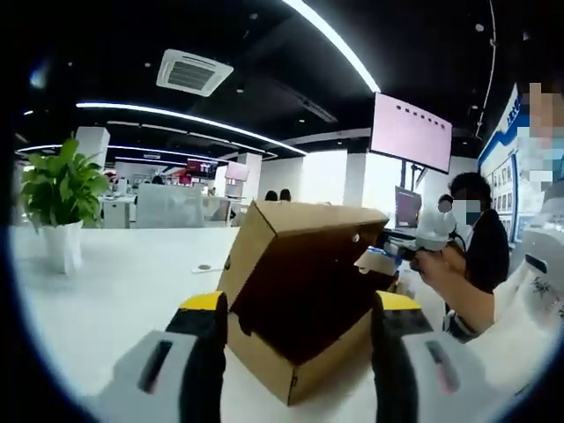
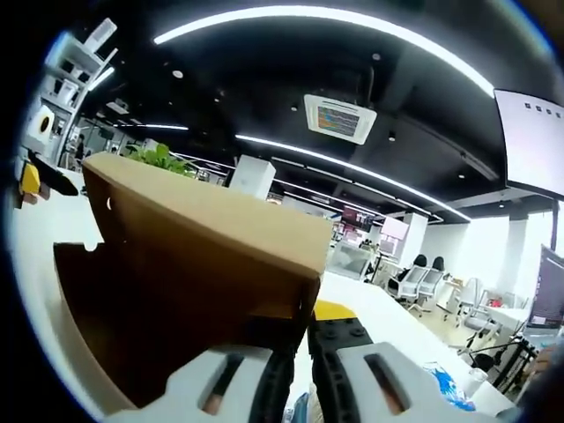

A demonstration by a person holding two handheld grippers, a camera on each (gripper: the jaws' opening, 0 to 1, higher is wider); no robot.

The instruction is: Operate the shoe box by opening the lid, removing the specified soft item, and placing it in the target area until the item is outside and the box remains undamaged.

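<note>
A brown cardboard shoe box [image 1: 295, 348] stands on the white table [image 1: 123, 282] with its lid [image 1: 308, 220] raised and its inside dark; I see no soft item in it. My left gripper [image 1: 300, 304] is open just in front of the box, one yellow-tipped jaw on each side of its near corner, holding nothing. My right gripper [image 1: 392, 257] comes in from the right at the lid's edge. In the right gripper view the lid [image 2: 203, 229] rises over the box's inside [image 2: 150, 326], and my right gripper [image 2: 304, 339] is shut on the lid's front flap.
A potted plant [image 1: 62, 189] stands at the table's far left. A person [image 1: 480, 256] in a dark shirt is close on the right. A blue packet [image 2: 449, 383] lies on the table [image 2: 379, 322] beyond the lid. Desks and office chairs [image 2: 419, 282] fill the background.
</note>
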